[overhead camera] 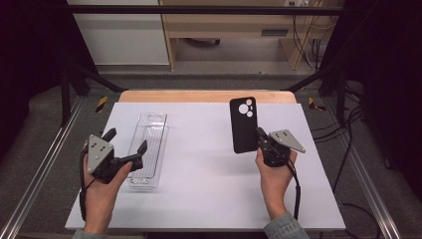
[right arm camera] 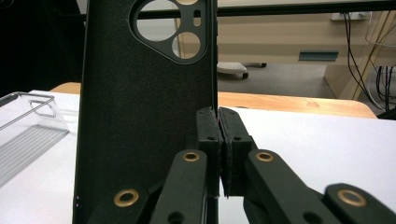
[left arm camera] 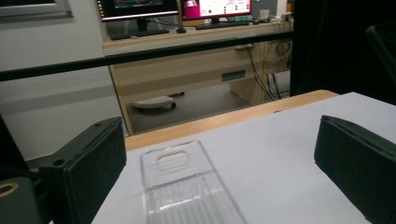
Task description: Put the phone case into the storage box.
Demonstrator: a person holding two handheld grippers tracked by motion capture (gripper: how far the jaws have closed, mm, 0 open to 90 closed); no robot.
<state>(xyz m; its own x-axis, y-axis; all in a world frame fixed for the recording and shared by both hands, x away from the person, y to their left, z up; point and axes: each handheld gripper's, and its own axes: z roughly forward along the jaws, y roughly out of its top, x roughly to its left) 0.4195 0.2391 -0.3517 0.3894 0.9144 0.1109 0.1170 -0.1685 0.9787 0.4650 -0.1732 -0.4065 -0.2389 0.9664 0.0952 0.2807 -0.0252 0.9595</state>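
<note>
A black phone case (overhead camera: 243, 124) with round camera cut-outs is lifted off the white table mat (overhead camera: 209, 169), and my right gripper (overhead camera: 261, 136) is shut on its right edge. In the right gripper view the case (right arm camera: 140, 102) stands upright, its edge pinched between the two pads (right arm camera: 219, 140). A clear plastic tray (overhead camera: 148, 148) lies flat on the mat at the left. My left gripper (overhead camera: 127, 142) hovers open at the tray's left side, jaws wide apart with nothing between them. In the left gripper view the tray (left arm camera: 187, 186) lies below and between the open jaws.
A wooden table edge (overhead camera: 206, 95) runs behind the mat. Black frame bars (overhead camera: 199, 10) cross the back, and metal rails (overhead camera: 40, 169) flank the table. A desk with monitors (left arm camera: 177, 9) stands beyond, and cables (overhead camera: 308, 45) hang at the back right.
</note>
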